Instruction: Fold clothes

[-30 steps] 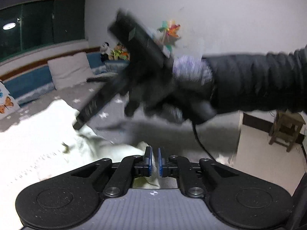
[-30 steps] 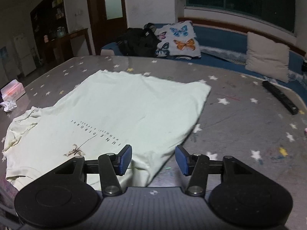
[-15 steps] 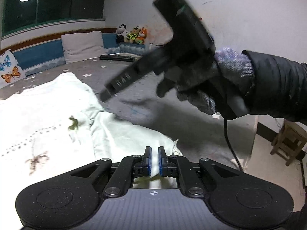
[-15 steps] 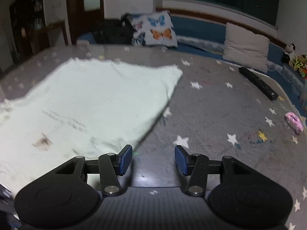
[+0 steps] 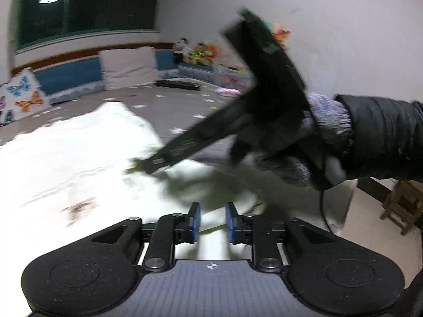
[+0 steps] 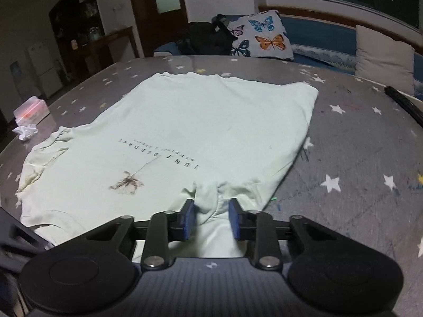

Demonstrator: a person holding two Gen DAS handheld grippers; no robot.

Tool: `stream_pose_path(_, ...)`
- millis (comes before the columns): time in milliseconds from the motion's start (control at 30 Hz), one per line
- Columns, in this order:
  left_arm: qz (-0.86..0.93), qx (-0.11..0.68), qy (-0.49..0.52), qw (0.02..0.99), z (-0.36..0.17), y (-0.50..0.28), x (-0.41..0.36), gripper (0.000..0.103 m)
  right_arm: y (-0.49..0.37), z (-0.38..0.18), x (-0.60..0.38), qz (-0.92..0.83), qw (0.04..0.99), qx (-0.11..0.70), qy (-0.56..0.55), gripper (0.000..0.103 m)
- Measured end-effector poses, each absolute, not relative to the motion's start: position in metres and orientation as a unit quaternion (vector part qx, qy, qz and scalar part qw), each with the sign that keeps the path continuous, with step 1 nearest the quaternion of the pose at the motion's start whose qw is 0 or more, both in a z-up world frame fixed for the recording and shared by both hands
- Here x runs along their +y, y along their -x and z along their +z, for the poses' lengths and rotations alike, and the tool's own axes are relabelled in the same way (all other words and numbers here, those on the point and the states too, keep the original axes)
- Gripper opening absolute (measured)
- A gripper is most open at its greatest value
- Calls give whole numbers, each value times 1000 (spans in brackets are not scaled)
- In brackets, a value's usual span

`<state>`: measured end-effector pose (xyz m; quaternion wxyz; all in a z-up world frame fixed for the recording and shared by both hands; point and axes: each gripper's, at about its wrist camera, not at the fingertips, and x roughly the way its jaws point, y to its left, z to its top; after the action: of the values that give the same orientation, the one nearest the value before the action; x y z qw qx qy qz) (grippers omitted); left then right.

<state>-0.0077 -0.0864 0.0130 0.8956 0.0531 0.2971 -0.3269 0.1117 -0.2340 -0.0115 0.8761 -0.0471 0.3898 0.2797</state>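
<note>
Right claw (image 6: pixel 211 218) parted around bunched sleeve of pale T-shirt (image 6: pixel 185 121), star-print table (image 6: pixel 357 158)

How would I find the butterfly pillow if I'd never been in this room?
Start at the big star-patterned surface where the pale T-shirt lies, then look past the shirt's far edge to the blue bench. The butterfly pillow leans there beside a black bag; unlike the plain beige cushion, it has blue and orange butterflies.

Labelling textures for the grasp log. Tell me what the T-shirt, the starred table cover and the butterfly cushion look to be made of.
T-shirt: thin, soft knit, probably cotton, matte; it puckers and bunches near the right gripper.
Starred table cover: smooth and slightly glossy, likely vinyl or oilcloth; it shows faint reflections.
Butterfly cushion: printed woven fabric over soft filling, by its plump shape.
</note>
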Motion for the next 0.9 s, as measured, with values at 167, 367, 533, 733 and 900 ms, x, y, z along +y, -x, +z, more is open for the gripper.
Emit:
stream_pose_path(167, -230, 299, -22, 926, 22, 11, -30, 33, -98, 3, -234, 282, 883, 371, 57, 26)
stream_pose_path(367, -77, 305, 19, 949, 26, 19, 43, 46, -76, -1, -225, 291, 876, 373, 93, 33)
stream_pose_path(533, 68, 304, 58, 948, 23, 27, 101, 51, -67, -7, -225, 278, 880, 371, 101, 46)
stream_pose_path(733, 171, 311, 100, 930, 15, 44, 155, 57, -59, -3, -221, 278, 882, 366, 100, 54)
stream_pose_path(900, 178, 324, 137, 919, 1, 49, 173, 55, -58, -5, -221, 274, 883, 369, 94, 54)
